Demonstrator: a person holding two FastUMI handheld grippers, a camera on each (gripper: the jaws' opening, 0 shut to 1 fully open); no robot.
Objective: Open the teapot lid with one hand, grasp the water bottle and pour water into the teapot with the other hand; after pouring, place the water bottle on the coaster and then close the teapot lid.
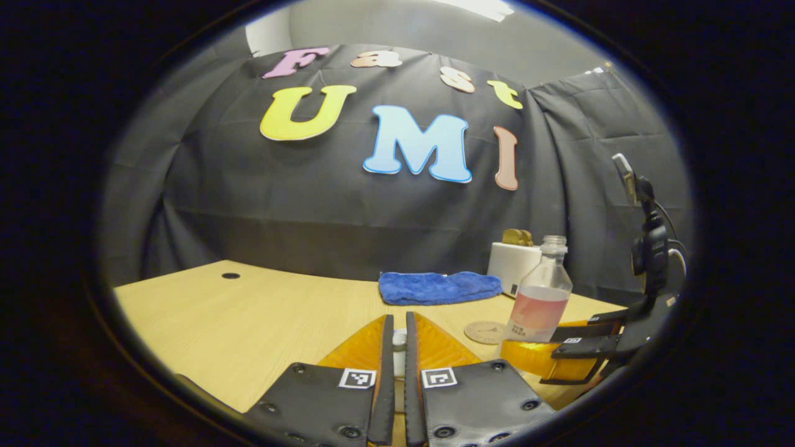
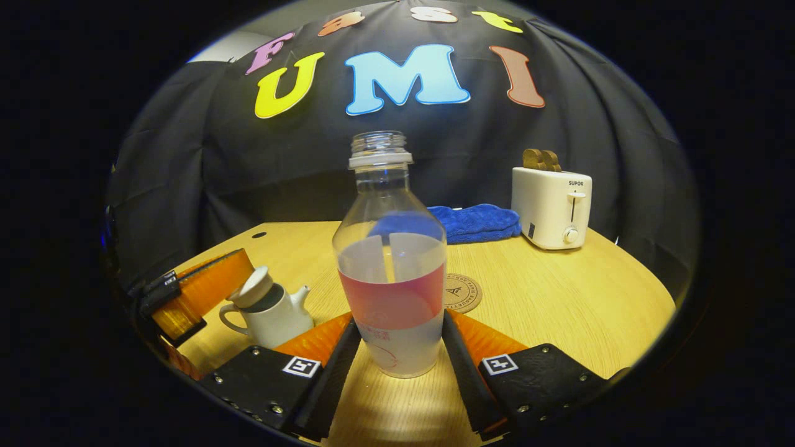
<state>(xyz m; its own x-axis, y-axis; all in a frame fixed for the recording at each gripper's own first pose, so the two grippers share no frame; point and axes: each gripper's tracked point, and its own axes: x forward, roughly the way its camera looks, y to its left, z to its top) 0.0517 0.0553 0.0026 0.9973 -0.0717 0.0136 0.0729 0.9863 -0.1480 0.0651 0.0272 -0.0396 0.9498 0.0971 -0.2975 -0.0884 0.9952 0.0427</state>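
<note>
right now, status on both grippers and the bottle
Left gripper shut on teapot lid, tilted up. Right gripper around bottle, uncapped, upright on table. Coaster free behind it.

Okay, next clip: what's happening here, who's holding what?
A person works two handheld grippers at a light wooden table. The right gripper is closed around the clear plastic water bottle, uncapped, upright and partly full. The left gripper pinches the white teapot lid, tilted up off the small white ceramic teapot. The round cork coaster lies bare behind the bottle. Pouring has not started.
</note>
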